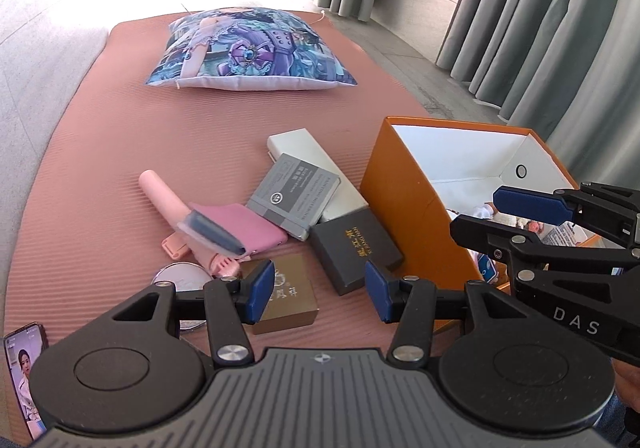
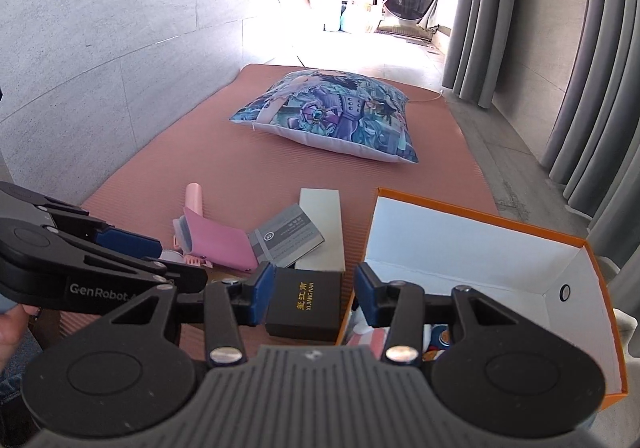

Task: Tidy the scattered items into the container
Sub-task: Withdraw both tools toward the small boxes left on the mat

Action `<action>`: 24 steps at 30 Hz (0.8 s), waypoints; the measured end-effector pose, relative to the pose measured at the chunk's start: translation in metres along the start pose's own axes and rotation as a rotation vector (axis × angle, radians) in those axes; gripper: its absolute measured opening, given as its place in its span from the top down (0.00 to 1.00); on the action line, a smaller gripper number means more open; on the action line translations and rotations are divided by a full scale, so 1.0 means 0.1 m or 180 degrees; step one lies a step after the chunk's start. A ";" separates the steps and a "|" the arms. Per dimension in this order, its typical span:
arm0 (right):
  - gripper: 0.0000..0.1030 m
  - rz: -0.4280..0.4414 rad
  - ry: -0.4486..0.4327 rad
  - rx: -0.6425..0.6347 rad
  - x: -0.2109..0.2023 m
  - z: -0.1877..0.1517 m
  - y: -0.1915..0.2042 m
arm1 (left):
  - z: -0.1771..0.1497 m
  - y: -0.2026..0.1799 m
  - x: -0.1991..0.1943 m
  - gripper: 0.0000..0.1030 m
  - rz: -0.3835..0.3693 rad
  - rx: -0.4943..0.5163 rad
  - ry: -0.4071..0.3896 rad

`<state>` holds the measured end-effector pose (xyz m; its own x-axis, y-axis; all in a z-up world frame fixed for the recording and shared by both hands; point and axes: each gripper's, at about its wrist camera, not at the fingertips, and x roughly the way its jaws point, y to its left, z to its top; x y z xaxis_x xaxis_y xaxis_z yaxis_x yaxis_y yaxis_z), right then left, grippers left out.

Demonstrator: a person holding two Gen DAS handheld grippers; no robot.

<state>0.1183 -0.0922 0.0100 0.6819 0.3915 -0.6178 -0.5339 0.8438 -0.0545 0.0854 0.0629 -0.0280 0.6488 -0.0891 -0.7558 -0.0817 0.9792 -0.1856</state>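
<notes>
An open orange box (image 1: 404, 199) with a white inside stands on the pink mat (image 1: 120, 151); it also shows in the right wrist view (image 2: 472, 215) with some items in it. Beside it lie a black box (image 1: 356, 248) (image 2: 306, 304), a gold box (image 1: 288, 300), a grey notebook (image 1: 294, 193) (image 2: 286, 238), a long white box (image 1: 308, 151) (image 2: 322, 207), a pink pouch (image 1: 248, 226) (image 2: 224, 244), a pink tube (image 1: 160, 191) and a round mirror (image 1: 182, 276). My left gripper (image 1: 320, 294) is open above the gold and black boxes. My right gripper (image 2: 314, 294) is open and empty over the black box and the orange box's near wall.
A printed cushion (image 1: 248, 47) (image 2: 332, 115) lies at the mat's far end. A phone (image 1: 24, 368) lies at the near left. Grey curtains (image 1: 540, 27) hang on the right. A grey wall (image 2: 100, 67) runs along the left.
</notes>
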 end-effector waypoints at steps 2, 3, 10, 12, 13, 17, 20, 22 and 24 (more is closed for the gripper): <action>0.54 0.0037 0.0035 -0.0058 0.05 0.01 0.07 | -0.01 0.12 -0.02 0.43 0.0028 -0.0079 0.0035; 0.54 0.0054 0.0057 -0.0084 0.08 0.01 0.11 | -0.02 0.18 -0.02 0.43 0.0054 -0.0109 0.0057; 0.54 0.0173 0.0270 -0.0218 0.32 0.01 0.29 | -0.12 0.59 0.00 0.43 0.0163 -0.0445 0.0186; 0.53 0.0220 0.0349 -0.0275 0.40 -0.01 0.35 | -0.14 0.68 0.02 0.43 0.0167 -0.0551 0.0217; 0.53 0.0235 0.0379 -0.0296 0.43 -0.02 0.37 | -0.15 0.73 0.04 0.43 0.0164 -0.0608 0.0251; 0.53 0.0340 0.0495 -0.0380 0.58 -0.04 0.44 | -0.16 0.81 0.14 0.43 0.0121 -0.0723 0.0390; 0.52 0.0404 0.0605 -0.0459 0.70 -0.06 0.51 | -0.15 0.80 0.21 0.43 0.0168 -0.0722 0.0465; 0.51 0.0433 0.0650 -0.0487 0.76 -0.08 0.55 | -0.13 0.79 0.26 0.43 0.0157 -0.0721 0.0503; 0.50 0.0460 0.0680 -0.0548 0.82 -0.09 0.59 | -0.11 0.79 0.31 0.43 0.0157 -0.0731 0.0529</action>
<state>0.1381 -0.0136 -0.0505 0.4819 0.4014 -0.7788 -0.7069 0.7033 -0.0749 0.0911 0.1351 -0.0729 0.5083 -0.0895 -0.8565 -0.2917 0.9179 -0.2690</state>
